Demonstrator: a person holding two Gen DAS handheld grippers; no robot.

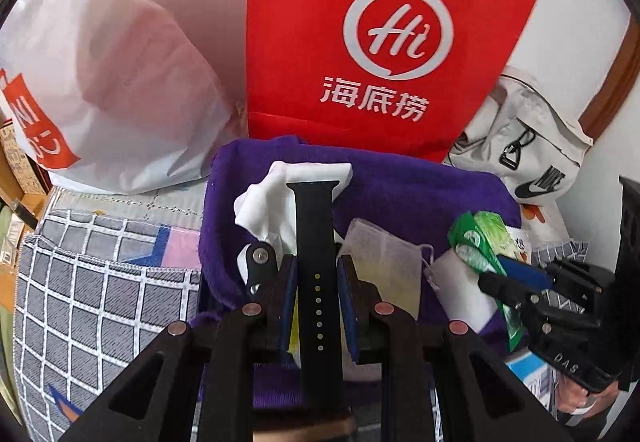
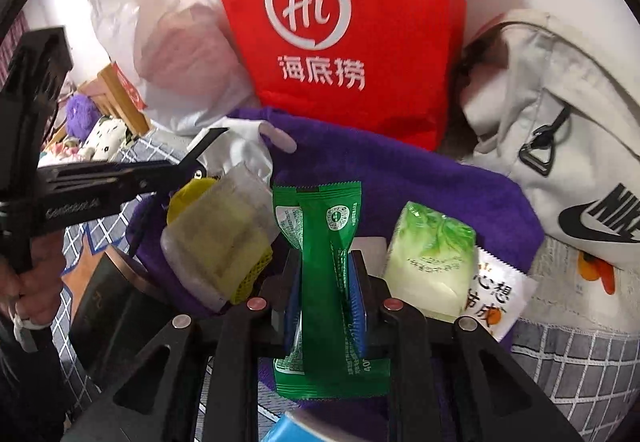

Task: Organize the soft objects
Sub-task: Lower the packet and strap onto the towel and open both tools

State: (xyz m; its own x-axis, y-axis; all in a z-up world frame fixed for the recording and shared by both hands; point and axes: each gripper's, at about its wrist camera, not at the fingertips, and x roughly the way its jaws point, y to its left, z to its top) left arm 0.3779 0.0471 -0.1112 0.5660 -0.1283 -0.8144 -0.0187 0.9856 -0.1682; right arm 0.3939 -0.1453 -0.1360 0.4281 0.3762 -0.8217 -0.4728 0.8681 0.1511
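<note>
My left gripper (image 1: 317, 288) is shut on a black watch strap (image 1: 316, 238) with a row of holes and holds it upright over a purple towel (image 1: 400, 190). A white cloth (image 1: 276, 198) lies on the towel behind the strap. My right gripper (image 2: 326, 282) is shut on a green sachet (image 2: 328, 262) and holds it upright over the same purple towel (image 2: 400, 170). The right gripper also shows at the right of the left wrist view (image 1: 516, 282). The left gripper shows at the left of the right wrist view (image 2: 192, 162).
A red paper bag (image 1: 380, 42) stands behind the towel, with a white plastic bag (image 1: 120, 82) to its left and a white Nike bag (image 2: 560, 146) to its right. A translucent pouch (image 2: 216, 238), a light green packet (image 2: 432, 262) and a white snack packet (image 2: 496, 298) lie on the towel. A checked bedsheet (image 1: 100, 282) is underneath.
</note>
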